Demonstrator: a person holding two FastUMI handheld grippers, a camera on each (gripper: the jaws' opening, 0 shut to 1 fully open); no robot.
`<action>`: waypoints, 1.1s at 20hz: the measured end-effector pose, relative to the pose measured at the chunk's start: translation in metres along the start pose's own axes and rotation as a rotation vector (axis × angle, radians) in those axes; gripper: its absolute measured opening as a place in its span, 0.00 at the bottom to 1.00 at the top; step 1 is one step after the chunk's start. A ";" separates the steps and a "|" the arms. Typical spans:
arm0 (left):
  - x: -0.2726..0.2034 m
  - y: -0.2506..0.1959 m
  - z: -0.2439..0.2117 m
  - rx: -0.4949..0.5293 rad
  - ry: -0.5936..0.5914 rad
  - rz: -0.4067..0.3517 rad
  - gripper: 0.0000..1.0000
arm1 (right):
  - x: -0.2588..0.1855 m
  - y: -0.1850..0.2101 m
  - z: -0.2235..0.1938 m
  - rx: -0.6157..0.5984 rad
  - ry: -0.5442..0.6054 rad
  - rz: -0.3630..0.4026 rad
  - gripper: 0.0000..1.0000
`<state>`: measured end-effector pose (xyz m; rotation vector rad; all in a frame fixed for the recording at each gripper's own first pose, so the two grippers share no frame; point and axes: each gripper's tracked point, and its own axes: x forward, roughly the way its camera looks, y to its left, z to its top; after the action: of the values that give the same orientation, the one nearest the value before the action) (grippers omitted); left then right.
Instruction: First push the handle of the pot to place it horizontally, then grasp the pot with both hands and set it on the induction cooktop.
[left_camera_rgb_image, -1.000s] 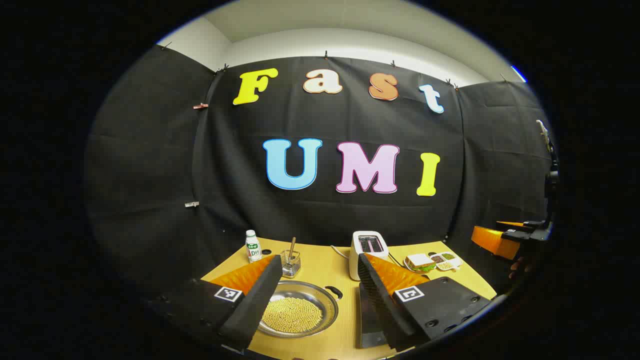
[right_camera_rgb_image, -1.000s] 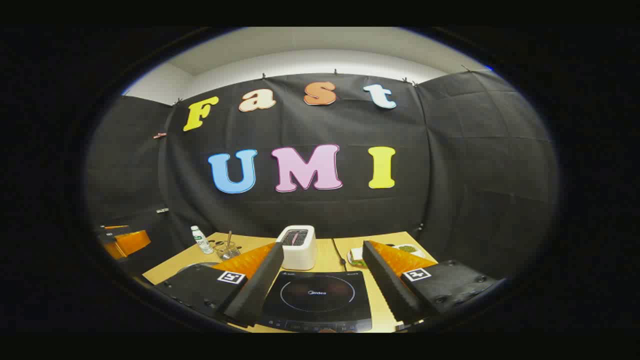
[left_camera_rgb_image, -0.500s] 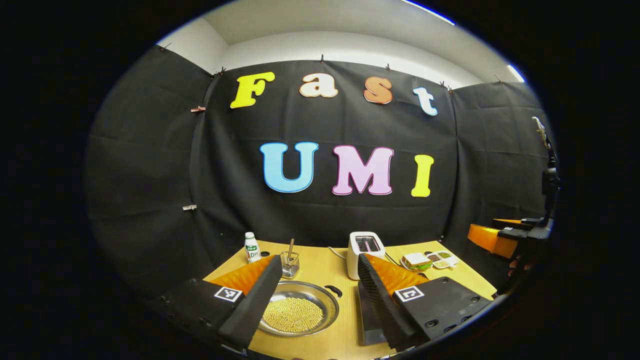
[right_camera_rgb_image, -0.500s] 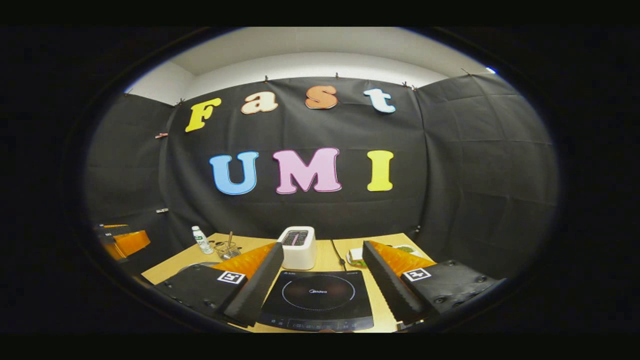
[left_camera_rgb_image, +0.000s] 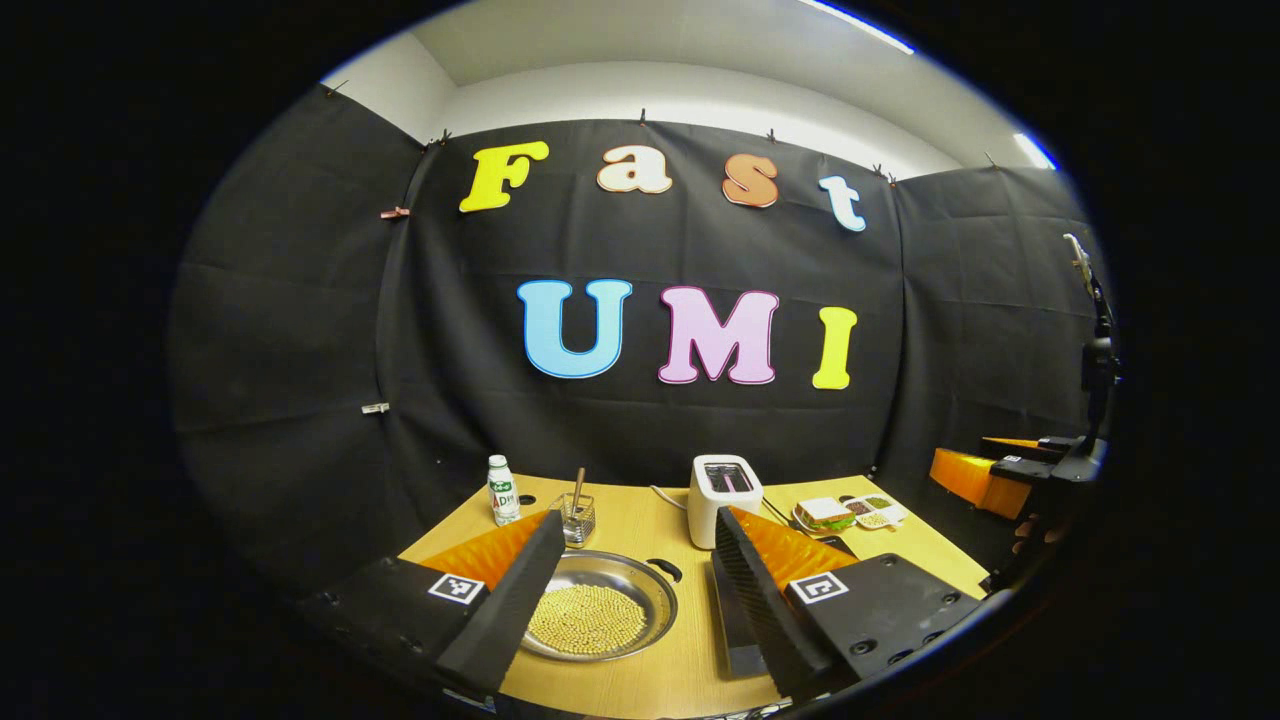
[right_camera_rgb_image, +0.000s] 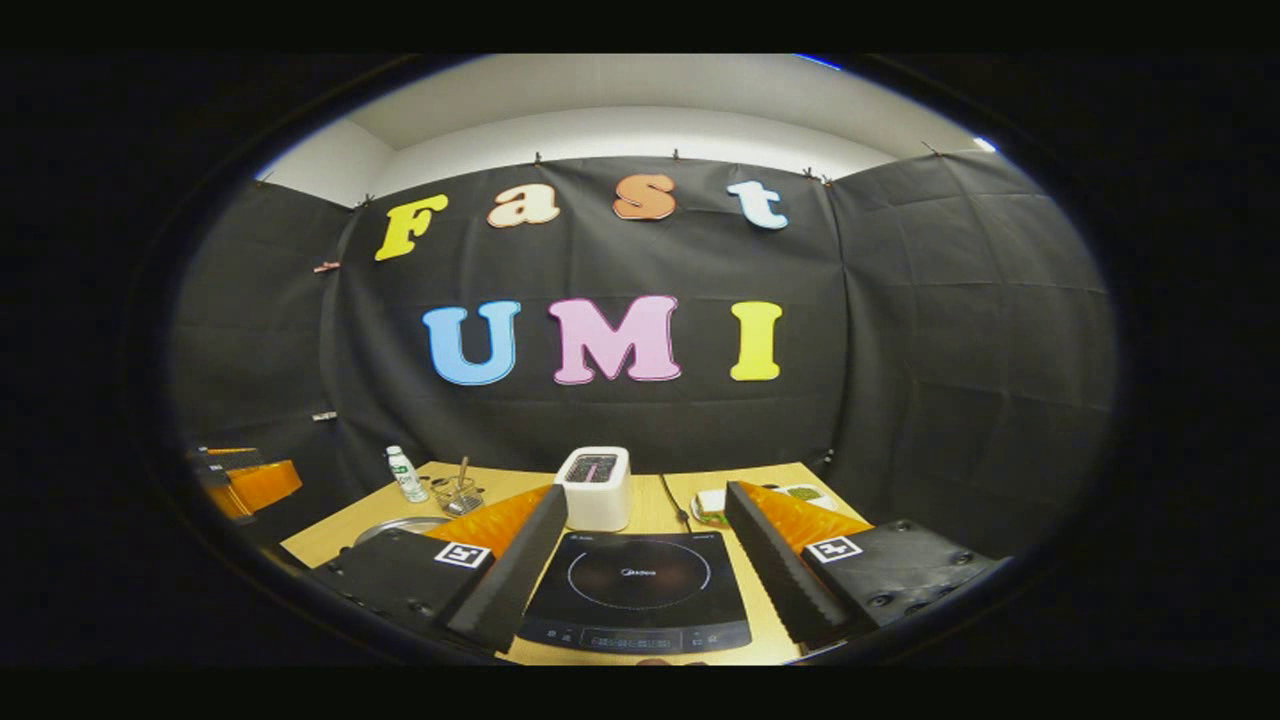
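Steel gleams at the lower centre of the left gripper view, where the pot (left_camera_rgb_image: 598, 618), a shallow round metal pan with a broad flat rim, sits on the pale wood-grain table (left_camera_rgb_image: 640, 520) and holds a bed of small yellow beads. Its short dark loop handle (left_camera_rgb_image: 664, 569) juts from the rim toward the upper right. The left gripper (left_camera_rgb_image: 640, 590) frames it from the bottom of the frame, fingers spread wide and clamped on nothing: each is a black wedge with a ribbed inner face, an orange back and a square black-and-white marker. Right of the pot, partly hidden by the right-hand finger, lies the dark slab of the induction cooktop (left_camera_rgb_image: 735, 625). Behind, toward mid-frame, stand a small white bottle (left_camera_rgb_image: 503, 491), a wire basket (left_camera_rgb_image: 578, 518) with a stick in it, a boxy white toaster (left_camera_rgb_image: 725, 487) and a plate with a sandwich (left_camera_rgb_image: 826, 514). The other gripper's orange body shows at the right edge. In the right gripper view, the right gripper (right_camera_rgb_image: 645, 565) is likewise parted and empty, low in the frame over the induction cooktop (right_camera_rgb_image: 636, 590), a glossy black square with a thin printed ring and a control strip along its near edge. The pot's rim (right_camera_rgb_image: 400, 526) peeks out at lower left, beside the left-hand finger.
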<state>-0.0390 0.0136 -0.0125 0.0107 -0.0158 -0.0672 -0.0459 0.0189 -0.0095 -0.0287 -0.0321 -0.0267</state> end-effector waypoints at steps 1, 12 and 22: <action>-0.001 0.001 -0.001 0.004 0.000 -0.003 0.95 | -0.001 0.001 0.001 0.002 -0.003 -0.001 0.98; 0.005 0.023 -0.017 -0.036 0.027 -0.020 0.95 | -0.004 -0.001 -0.006 0.022 0.013 -0.068 0.98; 0.028 0.043 -0.052 -0.043 0.173 -0.083 0.68 | -0.014 -0.022 -0.018 0.031 0.033 -0.128 0.99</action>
<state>-0.0076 0.0555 -0.0639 -0.0257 0.1592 -0.1495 -0.0598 -0.0031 -0.0270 0.0048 -0.0009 -0.1549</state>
